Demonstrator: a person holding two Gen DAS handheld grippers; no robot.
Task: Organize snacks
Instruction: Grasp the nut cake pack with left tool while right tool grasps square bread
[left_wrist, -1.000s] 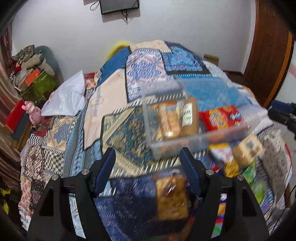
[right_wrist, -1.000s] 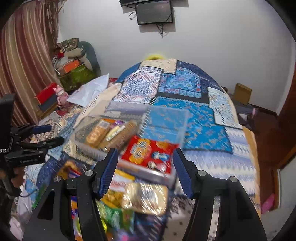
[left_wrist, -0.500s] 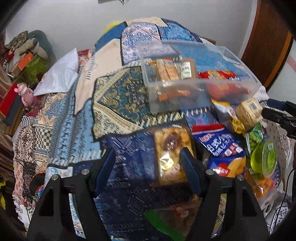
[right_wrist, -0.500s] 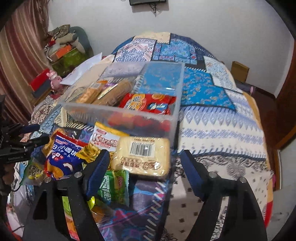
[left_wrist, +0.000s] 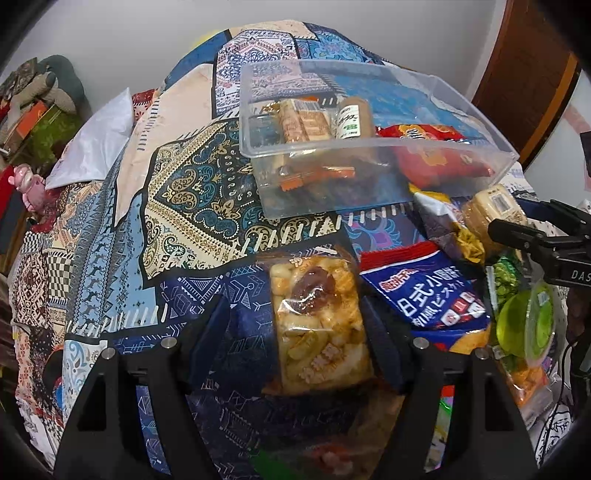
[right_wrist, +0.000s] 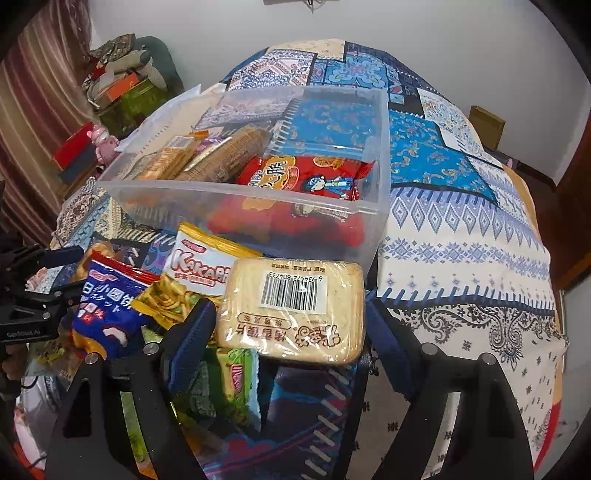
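1. The left gripper (left_wrist: 295, 332) is held with fingers spread wide around a clear snack pack (left_wrist: 317, 325) lying on the bed (left_wrist: 184, 192), lower centre of frame; contact cannot be told.
2. The right gripper (right_wrist: 290, 332) is held open around a beige cracker pack (right_wrist: 291, 310), lower centre.
3. A clear bin (right_wrist: 236, 195) with snacks inside is seen just above the cracker pack.

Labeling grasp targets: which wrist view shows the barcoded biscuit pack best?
Right wrist view. The barcoded biscuit pack fills the centre between the open right gripper, barcode label and printing sharp. In the left wrist view the same pack is small near the right edge, partly behind the other gripper's dark finger, barcode barely readable.
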